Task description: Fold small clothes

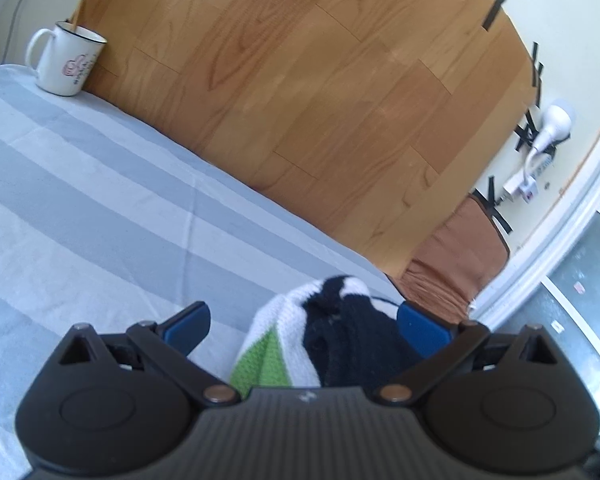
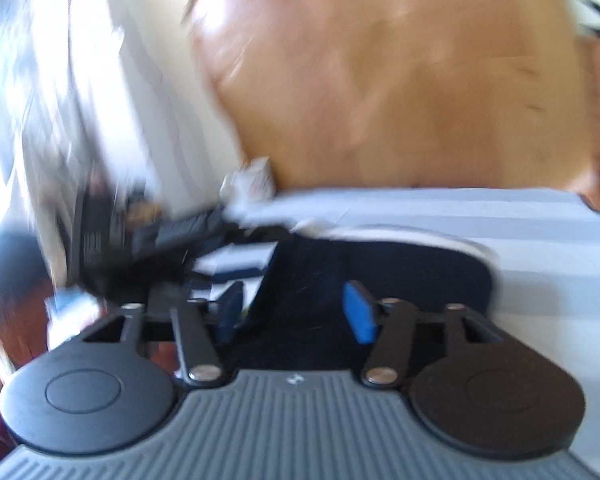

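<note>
Landmark: we take the striped grey-white cloth [image 1: 100, 184] covering the table as ref for all places.

Mug: white enamel mug [image 1: 66, 60], dark rim, far-left corner of the cloth, upright, handle to the left. Well apart from everything else.

Floor: wood boards [image 1: 320, 92] beyond the cloth's far edge.

L gripper: left gripper [image 1: 304, 326] low over the near-right part of the cloth. Jaws wide; blue pads [image 1: 190, 326] stand well apart.

Garment, L view: knitted garment [image 1: 300, 344], white w/ black and a green patch, bunched up betw. the L jaws, near the cloth's right edge. It lies against the right-hand pad; left-hand pad is clear of it. We see no pinch.

Wall items: white lamp-like fixture [image 1: 550, 126] and black tape strips on the wall, past the cloth's right end.

R view quality: heavy motion blur, left half esp.; we can't id the dark shapes there.

R gripper: right gripper [image 2: 296, 312] over the near edge of the cloth. Jaws fairly wide, pads apart.

Garment, R view: dark part of the garment w/ white edge lies flat on the cloth, under and betw. the R jaws. Pads not pressing on it as far as we can tell.
</note>
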Demonstrator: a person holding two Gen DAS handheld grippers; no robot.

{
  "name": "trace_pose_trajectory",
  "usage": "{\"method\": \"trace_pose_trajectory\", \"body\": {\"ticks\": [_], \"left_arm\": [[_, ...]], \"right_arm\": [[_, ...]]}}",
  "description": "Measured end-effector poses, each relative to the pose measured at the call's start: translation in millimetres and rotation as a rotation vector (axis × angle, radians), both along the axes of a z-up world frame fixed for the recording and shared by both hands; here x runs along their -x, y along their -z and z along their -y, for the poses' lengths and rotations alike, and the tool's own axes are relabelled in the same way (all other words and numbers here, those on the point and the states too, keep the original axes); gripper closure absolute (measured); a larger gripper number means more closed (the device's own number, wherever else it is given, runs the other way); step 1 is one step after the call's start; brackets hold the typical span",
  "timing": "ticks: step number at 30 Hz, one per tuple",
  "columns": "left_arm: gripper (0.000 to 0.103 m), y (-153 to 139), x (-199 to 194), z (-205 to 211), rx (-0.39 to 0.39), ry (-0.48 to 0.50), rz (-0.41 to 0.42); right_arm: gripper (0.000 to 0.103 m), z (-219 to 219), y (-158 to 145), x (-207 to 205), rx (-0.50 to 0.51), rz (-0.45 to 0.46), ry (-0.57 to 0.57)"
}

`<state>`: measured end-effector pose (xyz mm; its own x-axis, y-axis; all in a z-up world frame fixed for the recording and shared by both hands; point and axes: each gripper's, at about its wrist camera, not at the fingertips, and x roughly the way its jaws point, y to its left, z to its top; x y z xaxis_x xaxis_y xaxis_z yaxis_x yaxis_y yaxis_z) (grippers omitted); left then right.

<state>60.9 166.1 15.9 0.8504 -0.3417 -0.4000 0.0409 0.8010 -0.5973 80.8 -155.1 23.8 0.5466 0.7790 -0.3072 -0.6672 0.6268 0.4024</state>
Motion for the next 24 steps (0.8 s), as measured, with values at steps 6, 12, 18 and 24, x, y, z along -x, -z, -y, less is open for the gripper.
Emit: {"method": "trace_pose_trajectory", "body": {"ticks": [6, 12, 18, 24], "left_arm": [[0.0, 0.9, -0.1, 3.5, 0.02, 0.05, -0.004], [0.0, 6.8, 3.7, 2.0, 0.066, 0.108, -0.047], [0.0, 9.2, 16.5, -1.8, 0.114, 0.154, -0.077], [0.0, 9.9, 23.4, -5.8, 0.091, 0.173, -0.129]], "right_arm": [[0.012, 83.3, 35.8, -23.6, -0.266, -0.303, 0.219], [0.012, 94.6, 63.1, -24.8, -0.319, -0.423, 0.23], [0.012, 76.9, 67.0, -36.5, -0.292, -0.449, 0.166], [0.012, 66.7, 66.4, -40.1, -0.256, -0.423, 0.116]]}}
